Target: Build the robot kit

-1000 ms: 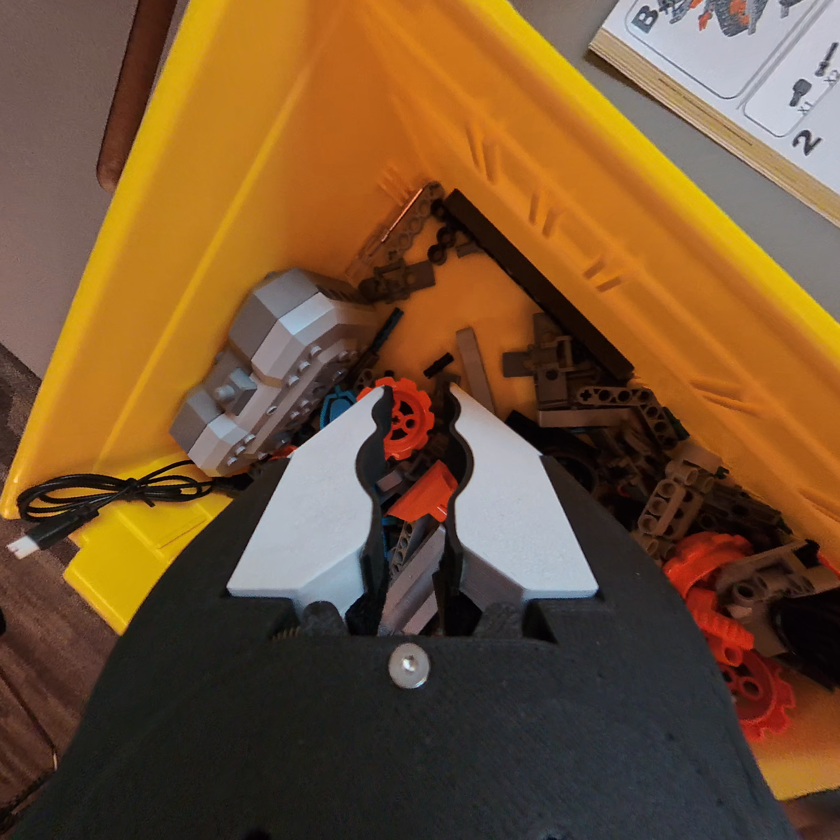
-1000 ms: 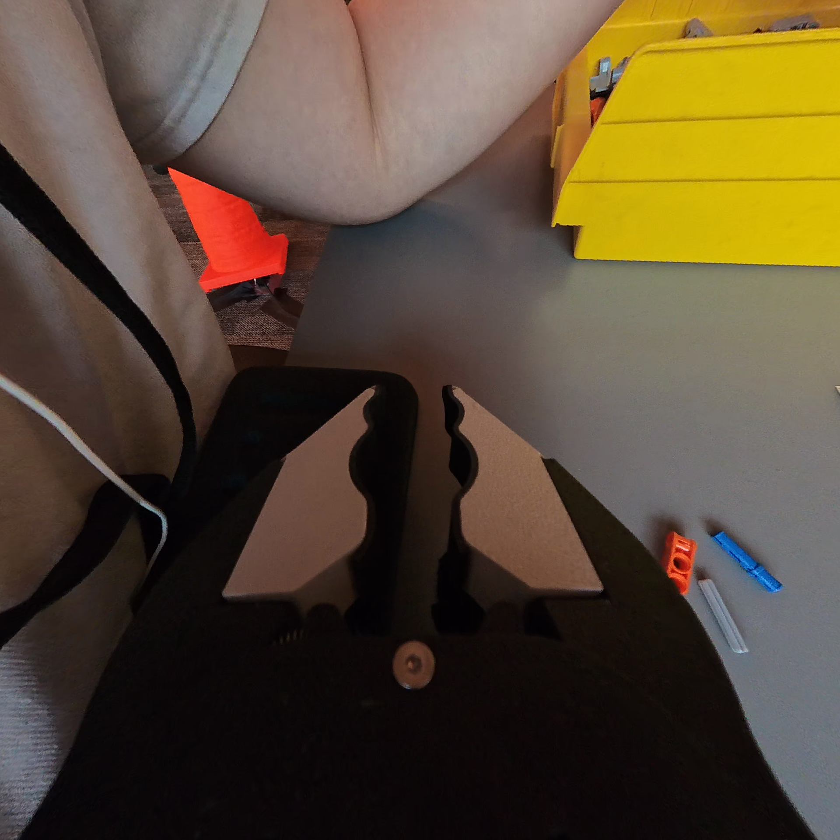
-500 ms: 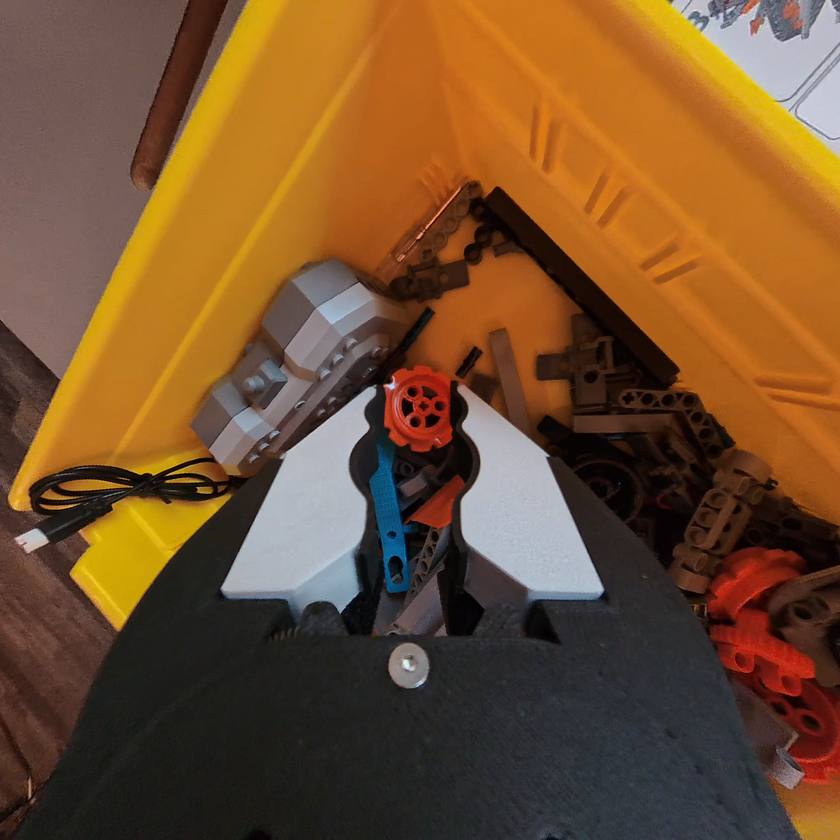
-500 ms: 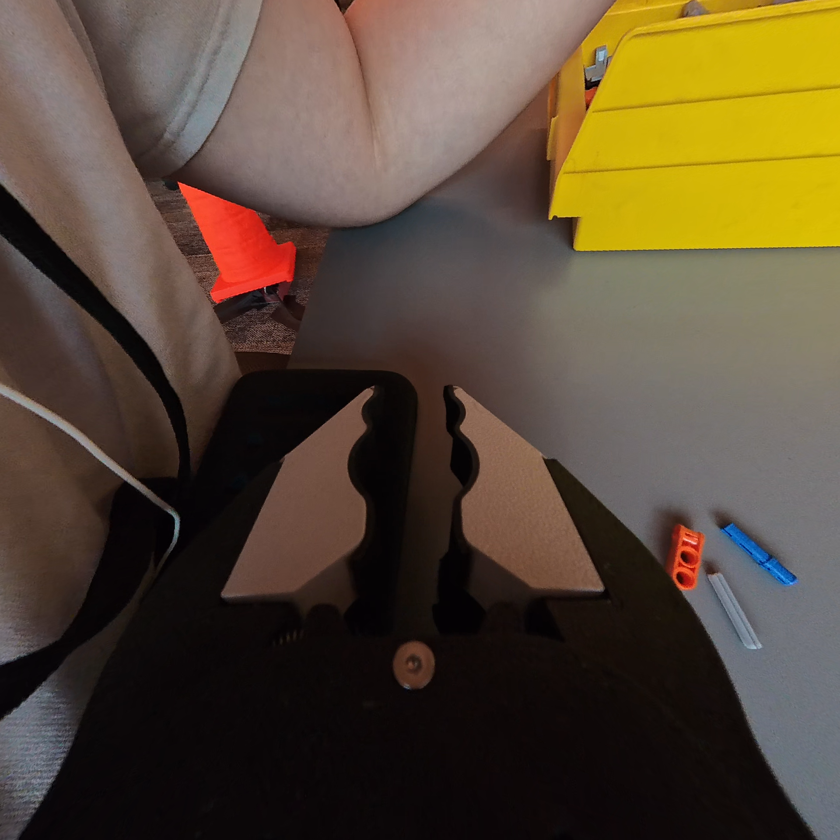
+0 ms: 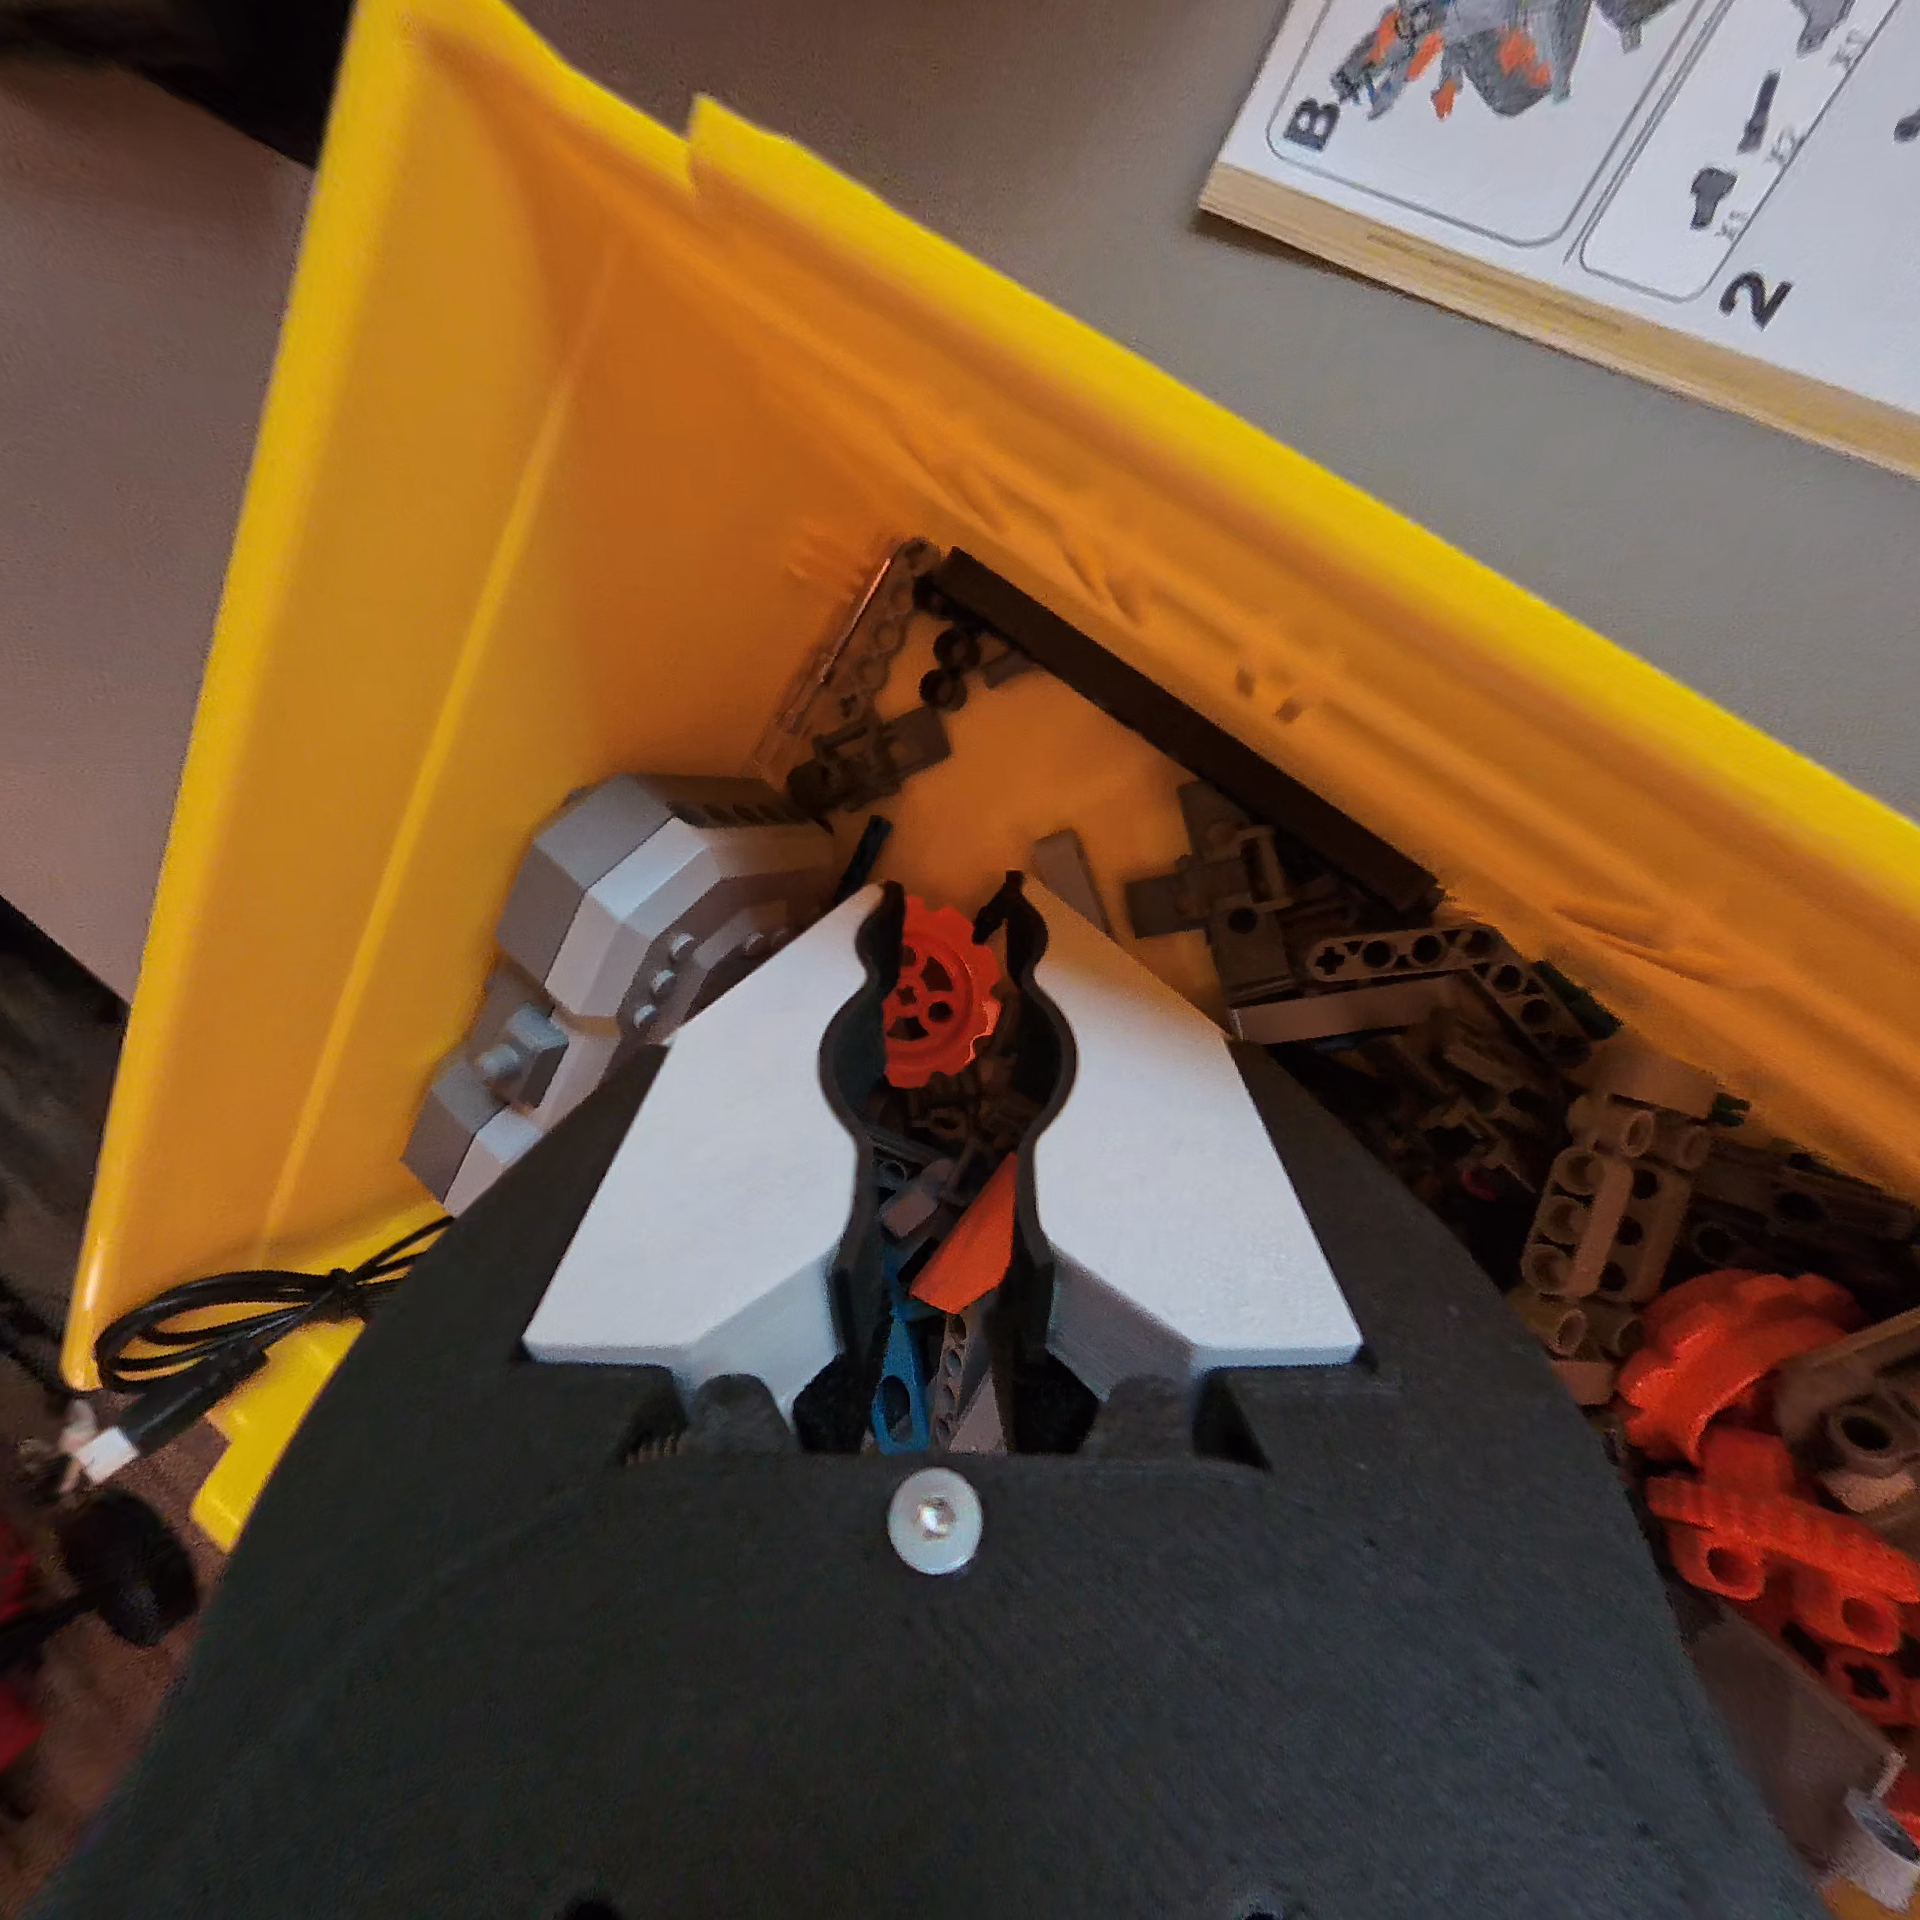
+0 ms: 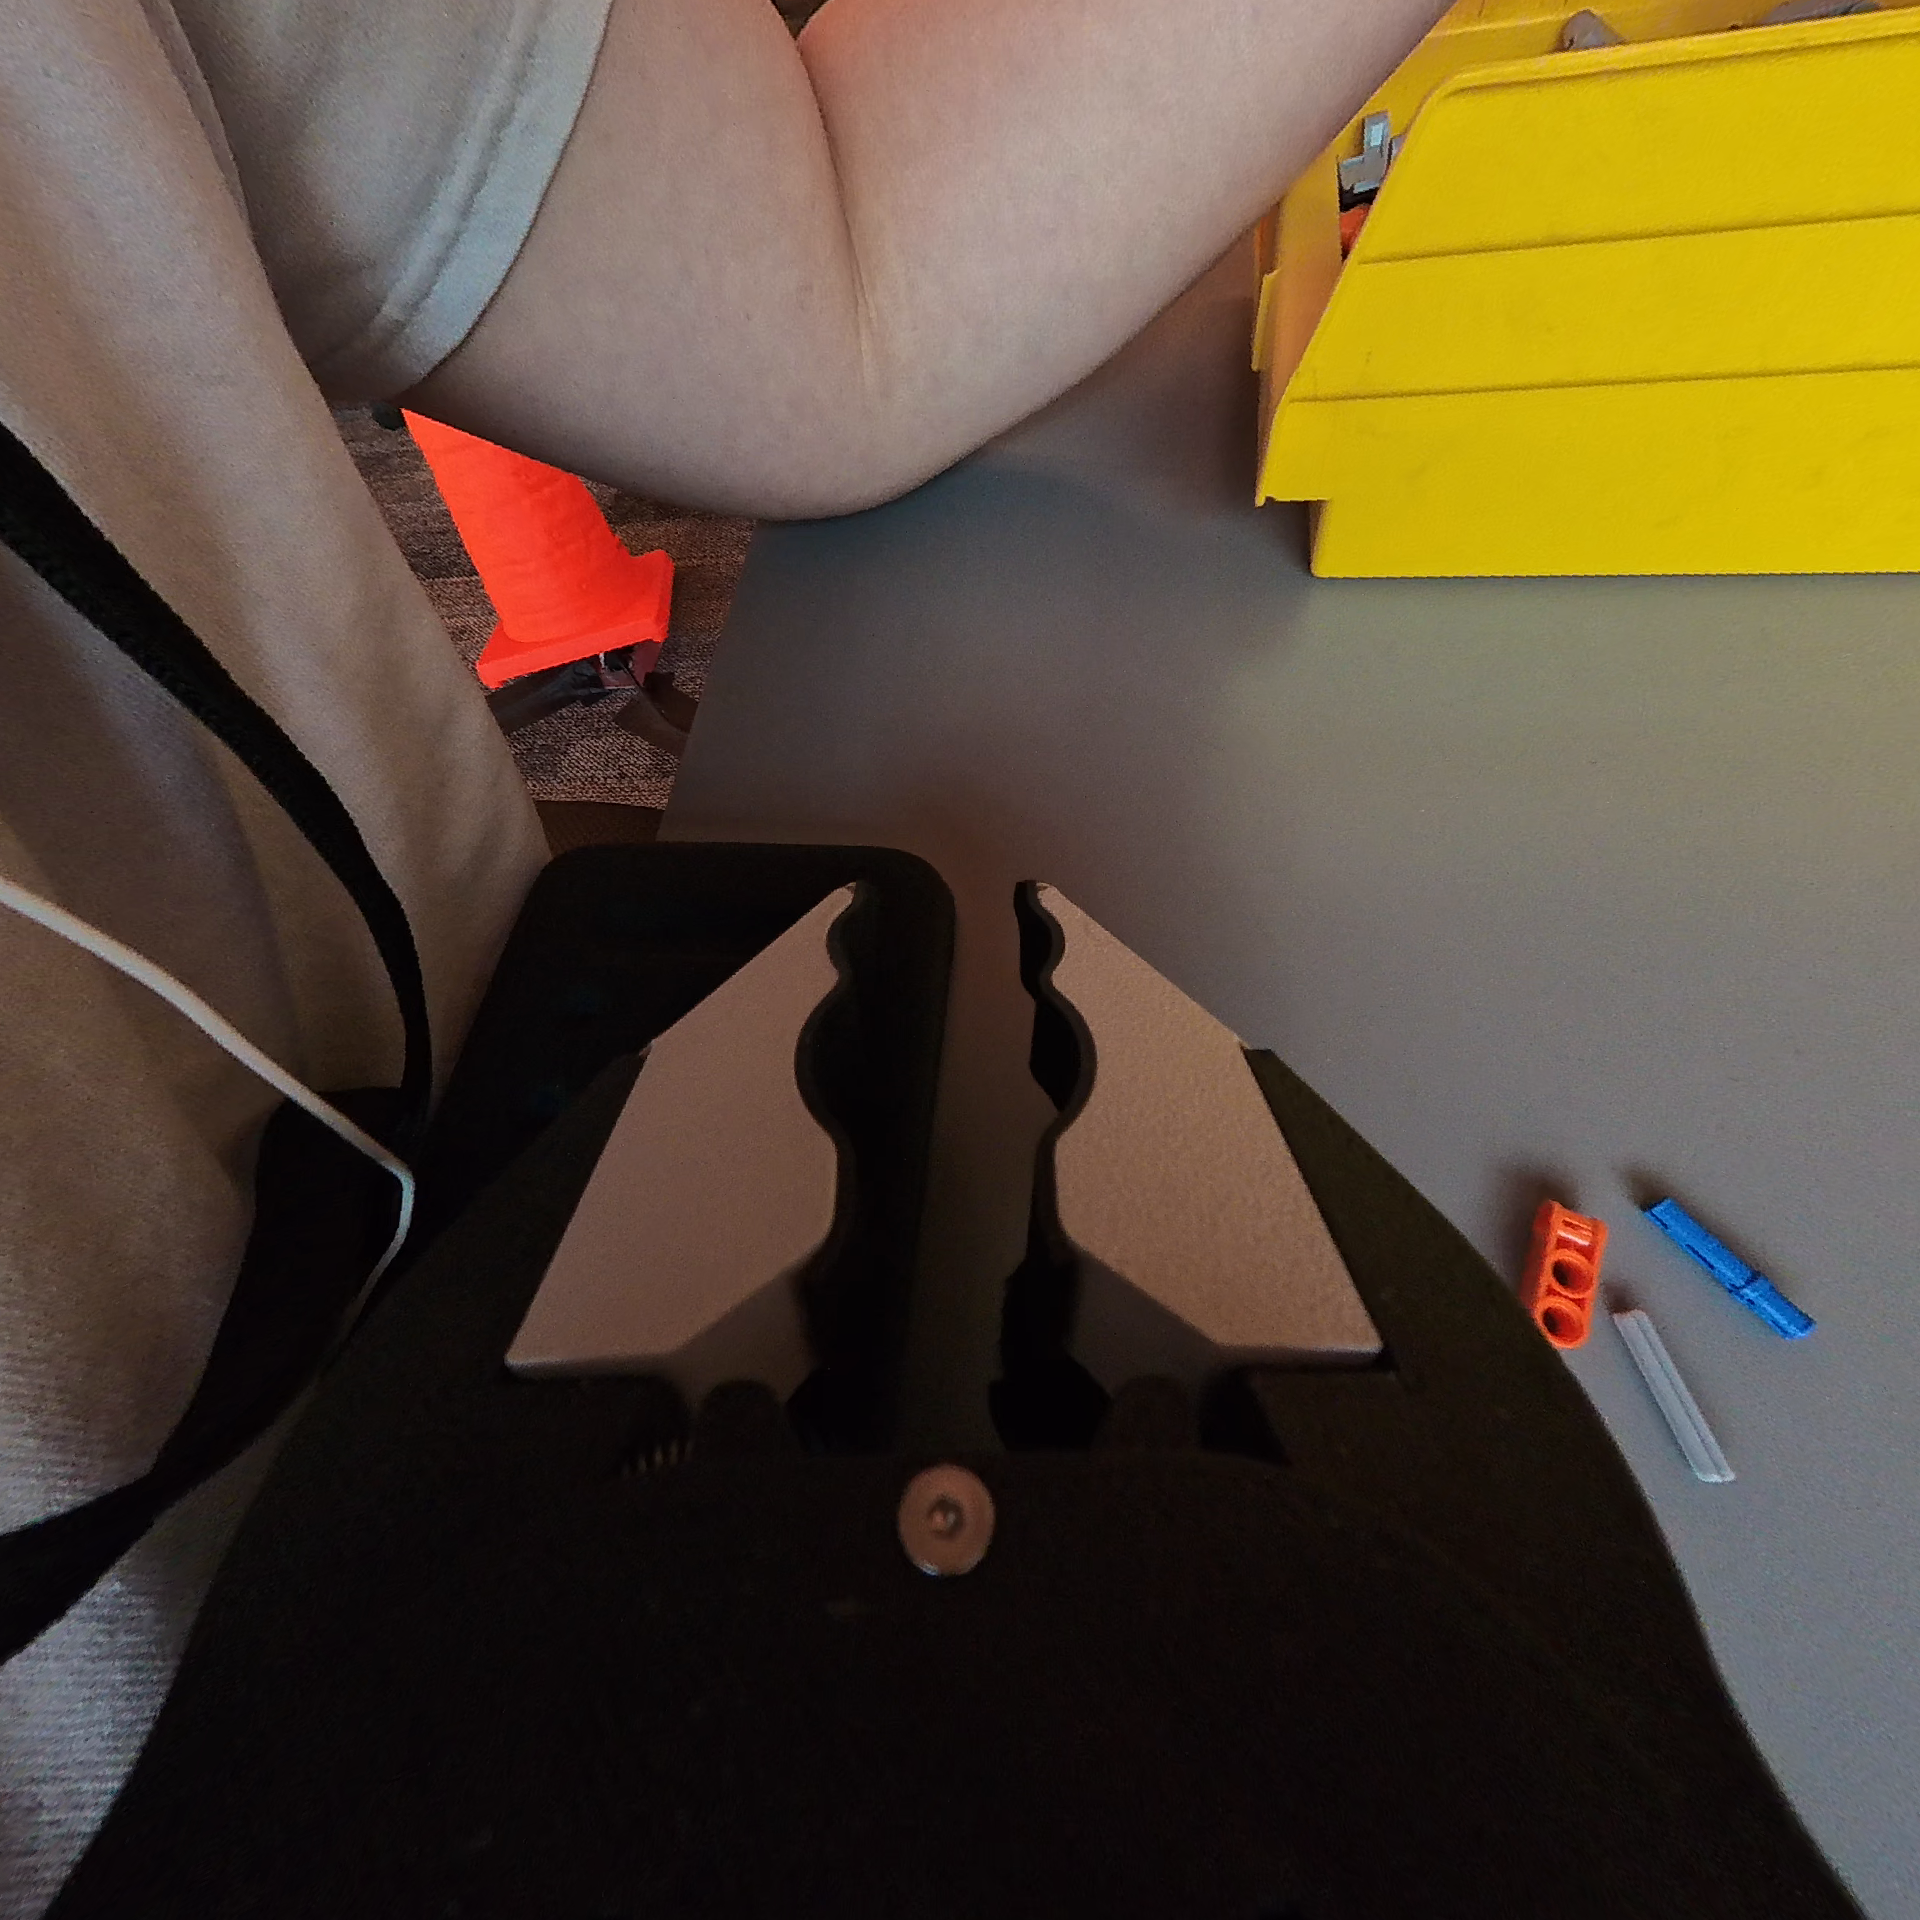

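**Orange gear pinched over the yellow bin**

My left gripper (image 5: 943, 902) sits inside the yellow bin (image 5: 499, 582), jaws clamped on a small orange gear (image 5: 933, 997), which is up at the tips. Just beside the gear, toward the bin's corner, lies a chunky grey motor block (image 5: 634, 925); on the other side there's a heap of grey beams (image 5: 1455, 997). My right gripper (image 6: 940, 894) hangs empty above the grey tabletop (image 6: 1247, 790), jaws parted a little. Near it lie an orange connector (image 6: 1562, 1286), a blue pin (image 6: 1730, 1280) and a white axle (image 6: 1671, 1392).
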`<state>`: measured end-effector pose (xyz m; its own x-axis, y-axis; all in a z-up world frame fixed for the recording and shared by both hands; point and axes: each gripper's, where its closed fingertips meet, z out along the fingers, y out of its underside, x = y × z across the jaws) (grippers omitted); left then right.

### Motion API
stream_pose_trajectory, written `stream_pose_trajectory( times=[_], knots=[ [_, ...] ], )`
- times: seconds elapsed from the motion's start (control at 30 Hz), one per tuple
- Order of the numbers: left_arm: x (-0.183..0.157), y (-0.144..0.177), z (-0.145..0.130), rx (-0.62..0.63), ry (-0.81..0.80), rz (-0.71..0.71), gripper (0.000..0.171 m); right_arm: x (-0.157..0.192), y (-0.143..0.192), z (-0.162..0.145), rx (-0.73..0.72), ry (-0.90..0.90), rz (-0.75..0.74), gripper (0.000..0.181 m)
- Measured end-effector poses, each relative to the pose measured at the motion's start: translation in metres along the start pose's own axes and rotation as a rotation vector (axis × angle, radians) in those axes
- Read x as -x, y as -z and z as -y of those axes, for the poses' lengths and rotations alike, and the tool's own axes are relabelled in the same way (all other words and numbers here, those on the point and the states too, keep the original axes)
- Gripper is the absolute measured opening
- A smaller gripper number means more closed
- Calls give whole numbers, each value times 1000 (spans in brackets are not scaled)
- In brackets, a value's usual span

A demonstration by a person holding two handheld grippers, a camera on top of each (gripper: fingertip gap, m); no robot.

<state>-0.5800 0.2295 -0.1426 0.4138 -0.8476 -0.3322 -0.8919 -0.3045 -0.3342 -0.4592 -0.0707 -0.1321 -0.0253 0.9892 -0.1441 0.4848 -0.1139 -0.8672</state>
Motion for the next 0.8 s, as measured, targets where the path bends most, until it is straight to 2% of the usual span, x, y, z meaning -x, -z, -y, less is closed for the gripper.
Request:
stream_pose_trajectory(
  times=[0.13,0.23,0.43,0.57,0.8],
  knots=[
    [-5,-8,-8,46,-28,-8,12,0,0,0,0,0,0,27],
    [-6,-11,-8,28,29,-48,14,0,0,0,1,4,-1,27],
    [-6,-12,-12,37,19,-45,16,1,0,0,1,1,2,27],
    [-10,-12,-12,45,-13,-45,6,1,0,0,1,0,3,28],
    [-11,-11,-16,47,165,-123,3,1,0,0,4,5,4,27]
  ],
)
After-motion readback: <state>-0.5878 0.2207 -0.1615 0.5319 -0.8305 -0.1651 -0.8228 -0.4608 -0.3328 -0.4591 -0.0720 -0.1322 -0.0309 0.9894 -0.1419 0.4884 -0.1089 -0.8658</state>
